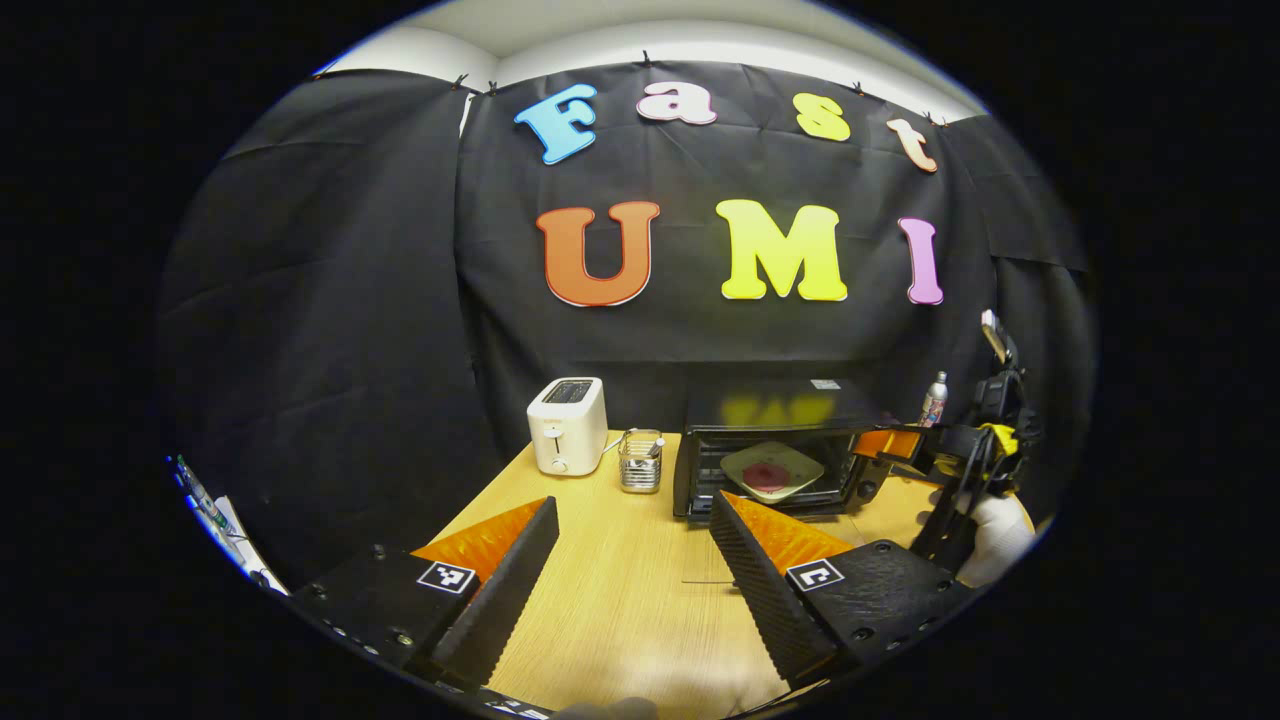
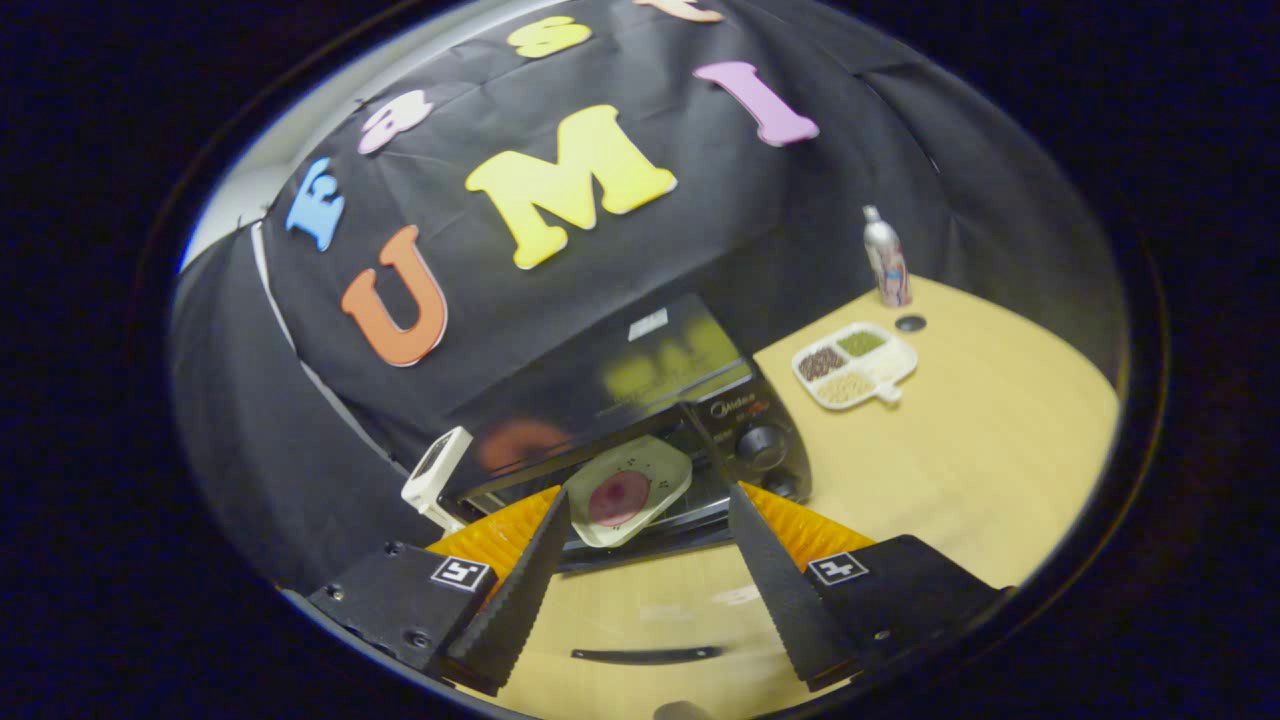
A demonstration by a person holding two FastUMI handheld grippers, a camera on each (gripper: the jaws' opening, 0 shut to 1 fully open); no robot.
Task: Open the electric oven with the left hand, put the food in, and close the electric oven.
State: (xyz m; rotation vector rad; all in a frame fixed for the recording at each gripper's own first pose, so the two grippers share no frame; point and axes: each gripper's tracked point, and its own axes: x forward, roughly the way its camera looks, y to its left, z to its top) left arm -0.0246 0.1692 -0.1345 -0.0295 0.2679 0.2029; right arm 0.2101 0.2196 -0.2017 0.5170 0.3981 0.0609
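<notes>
We judge the food is in: the plate sits inside the open oven. Both our claws are wide open and hold nothing, the left gripper before the oven, the right gripper at its mouth; next we must lift its glass door shut

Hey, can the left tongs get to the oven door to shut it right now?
Probably yes: the oven door lies open and flat toward the open left tongs, with nothing visible between them.
</notes>
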